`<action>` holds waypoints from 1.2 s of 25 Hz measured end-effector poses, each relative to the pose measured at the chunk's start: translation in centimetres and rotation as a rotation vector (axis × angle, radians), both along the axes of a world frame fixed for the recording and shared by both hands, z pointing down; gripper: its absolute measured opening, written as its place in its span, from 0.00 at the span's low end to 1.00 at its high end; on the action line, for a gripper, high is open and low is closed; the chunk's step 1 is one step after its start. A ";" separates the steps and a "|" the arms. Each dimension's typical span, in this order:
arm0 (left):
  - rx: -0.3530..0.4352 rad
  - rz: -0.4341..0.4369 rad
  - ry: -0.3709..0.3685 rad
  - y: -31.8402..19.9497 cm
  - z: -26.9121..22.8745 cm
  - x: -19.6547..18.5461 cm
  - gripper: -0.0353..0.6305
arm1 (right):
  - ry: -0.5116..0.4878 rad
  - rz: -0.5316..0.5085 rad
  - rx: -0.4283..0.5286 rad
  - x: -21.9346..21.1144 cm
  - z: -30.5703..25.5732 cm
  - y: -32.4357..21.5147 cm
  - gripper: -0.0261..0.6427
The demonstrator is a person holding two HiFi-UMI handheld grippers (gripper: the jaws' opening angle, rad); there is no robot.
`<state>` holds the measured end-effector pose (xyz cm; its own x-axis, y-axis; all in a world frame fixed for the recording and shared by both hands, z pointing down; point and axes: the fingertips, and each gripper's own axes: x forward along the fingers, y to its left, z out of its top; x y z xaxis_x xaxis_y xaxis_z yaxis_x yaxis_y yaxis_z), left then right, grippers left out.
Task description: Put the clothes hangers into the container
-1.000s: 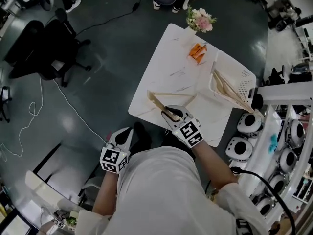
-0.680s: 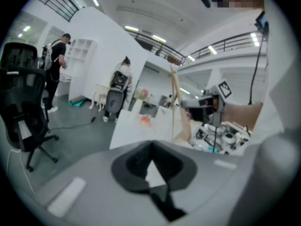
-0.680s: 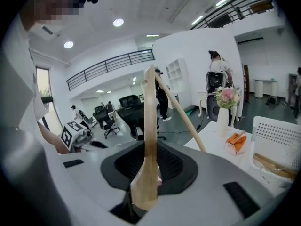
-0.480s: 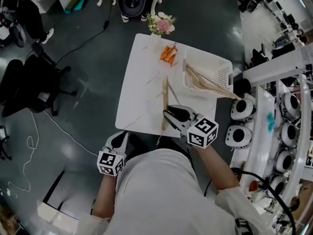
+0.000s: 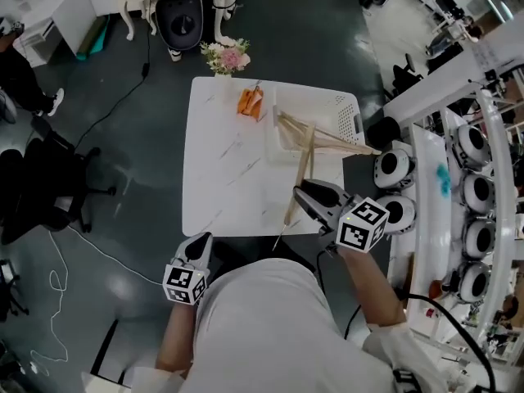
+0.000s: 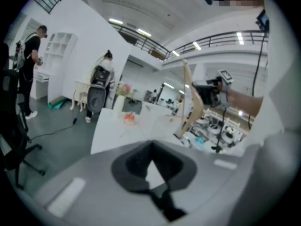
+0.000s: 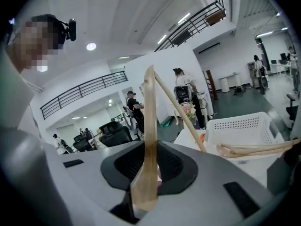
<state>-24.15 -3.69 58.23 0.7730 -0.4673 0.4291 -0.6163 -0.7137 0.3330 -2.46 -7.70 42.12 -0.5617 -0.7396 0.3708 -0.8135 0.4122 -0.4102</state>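
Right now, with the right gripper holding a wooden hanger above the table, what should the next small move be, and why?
Probably carry the hanger on over the white basket and lower it in. The right gripper is clamped on the wooden hanger, which is up off the table and close by the basket, where other hangers already lie.

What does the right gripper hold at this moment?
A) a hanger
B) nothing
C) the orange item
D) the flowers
A: in the right gripper view, the right gripper is shut on the end of a wooden hanger, which rises straight up from it.
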 end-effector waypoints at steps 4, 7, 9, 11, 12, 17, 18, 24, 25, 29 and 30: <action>0.004 0.031 0.004 -0.2 0.0 0.9 0.06 | 0.034 0.112 -0.003 5.1 -1.5 0.6 0.15; -0.001 0.051 0.006 -0.1 0.3 1.3 0.06 | 0.074 0.201 0.002 9.0 -2.8 0.9 0.15; -0.003 0.064 0.005 0.0 0.4 1.6 0.06 | 0.122 0.246 0.010 11.3 -4.0 1.1 0.15; -0.004 0.075 0.004 0.1 0.5 1.7 0.06 | 0.187 0.274 0.023 13.4 -5.3 1.0 0.15; -0.005 0.078 0.004 0.1 0.5 1.8 0.06 | 0.218 0.283 0.032 14.3 -6.0 0.9 0.15; -0.008 0.086 0.004 0.3 0.9 2.0 0.06 | 0.339 0.257 0.072 17.0 -8.7 -1.0 0.15; -0.010 0.085 0.002 0.3 0.9 2.0 0.06 | 0.356 0.233 0.075 17.1 -8.9 -1.7 0.15; -0.017 0.063 -0.017 -0.1 1.1 2.2 0.06 | 0.416 0.047 0.044 15.9 -7.0 -7.0 0.15; -0.016 0.049 -0.019 -0.4 1.0 2.2 0.06 | 0.428 0.010 0.031 15.5 -6.2 -8.0 0.15; -0.023 -0.024 -0.015 -1.5 0.6 3.1 0.06 | 0.456 -0.161 -0.064 14.0 -1.8 -11.1 0.15; -0.025 -0.040 -0.015 -1.6 0.5 3.3 0.06 | 0.456 -0.205 -0.095 13.7 -0.5 -11.7 0.15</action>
<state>-20.81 -5.28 58.72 0.7474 -0.4868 0.4522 -0.6491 -0.6801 0.3408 11.23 -19.41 41.60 -0.4571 -0.5819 0.6726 -0.8247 0.5604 -0.0756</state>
